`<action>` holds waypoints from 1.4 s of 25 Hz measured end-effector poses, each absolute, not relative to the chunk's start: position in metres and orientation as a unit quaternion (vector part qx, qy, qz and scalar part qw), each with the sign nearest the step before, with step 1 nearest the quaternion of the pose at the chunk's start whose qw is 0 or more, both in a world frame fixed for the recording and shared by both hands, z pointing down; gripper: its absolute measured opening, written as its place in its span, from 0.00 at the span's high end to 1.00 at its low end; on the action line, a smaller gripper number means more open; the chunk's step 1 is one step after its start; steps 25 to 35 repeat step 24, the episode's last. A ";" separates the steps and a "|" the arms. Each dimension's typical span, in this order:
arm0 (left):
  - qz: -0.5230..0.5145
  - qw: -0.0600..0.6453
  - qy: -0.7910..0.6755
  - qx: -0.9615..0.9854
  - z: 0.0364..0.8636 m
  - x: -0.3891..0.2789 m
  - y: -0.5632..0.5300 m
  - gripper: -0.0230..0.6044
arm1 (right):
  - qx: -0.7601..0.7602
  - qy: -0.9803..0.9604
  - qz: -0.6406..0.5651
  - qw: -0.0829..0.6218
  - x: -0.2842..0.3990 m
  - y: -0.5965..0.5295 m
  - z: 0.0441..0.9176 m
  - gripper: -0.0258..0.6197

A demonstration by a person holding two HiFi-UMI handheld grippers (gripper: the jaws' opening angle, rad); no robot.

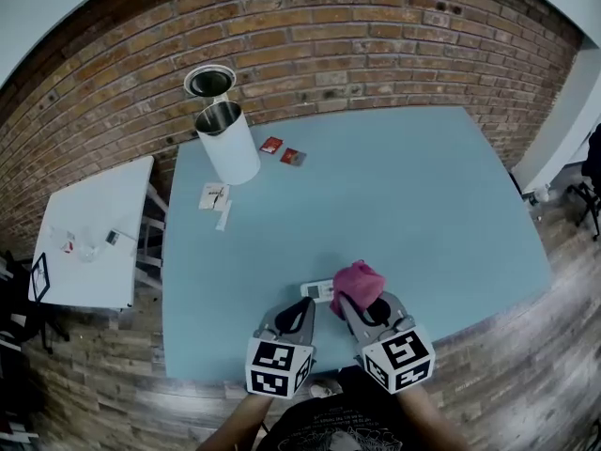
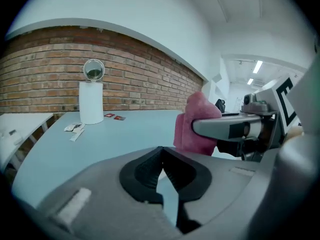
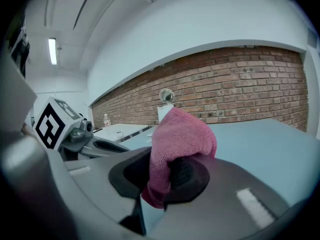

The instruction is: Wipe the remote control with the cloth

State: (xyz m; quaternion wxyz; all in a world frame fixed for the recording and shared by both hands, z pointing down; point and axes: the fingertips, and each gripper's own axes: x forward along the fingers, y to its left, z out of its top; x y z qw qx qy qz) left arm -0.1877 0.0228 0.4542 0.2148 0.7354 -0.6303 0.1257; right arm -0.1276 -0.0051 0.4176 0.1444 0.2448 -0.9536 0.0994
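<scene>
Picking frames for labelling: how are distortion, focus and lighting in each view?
Head view: fisheye bows the red brick wall and pale blue tabletop edges; light is even. Left gripper view: black round vignette; the shut grey left tongs loom large and soft. Right gripper view: the pink fluffy cloth in the right tongs is crisp.

Grey left gripper [image 1: 309, 302] and right gripper [image 1: 351, 303] carry black ribbed pads [image 2: 145, 171] and 2 black-and-white marker cubes [image 1: 279, 366]; black printed T-shirt [image 1: 333, 430] at 6 o'clock.

Remote control [image 1: 316, 290] partly hidden behind cloth [image 1: 358, 282].
</scene>
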 end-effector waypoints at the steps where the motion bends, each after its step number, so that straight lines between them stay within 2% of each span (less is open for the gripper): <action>1: 0.119 0.214 -0.639 0.730 0.452 -0.188 0.024 0.96 | 0.247 -0.953 0.096 0.146 -0.126 -0.003 0.418 0.86; 35: 0.116 0.203 -0.650 0.723 0.446 -0.156 0.048 0.96 | 0.262 -0.949 0.073 0.161 -0.103 0.034 0.417 0.86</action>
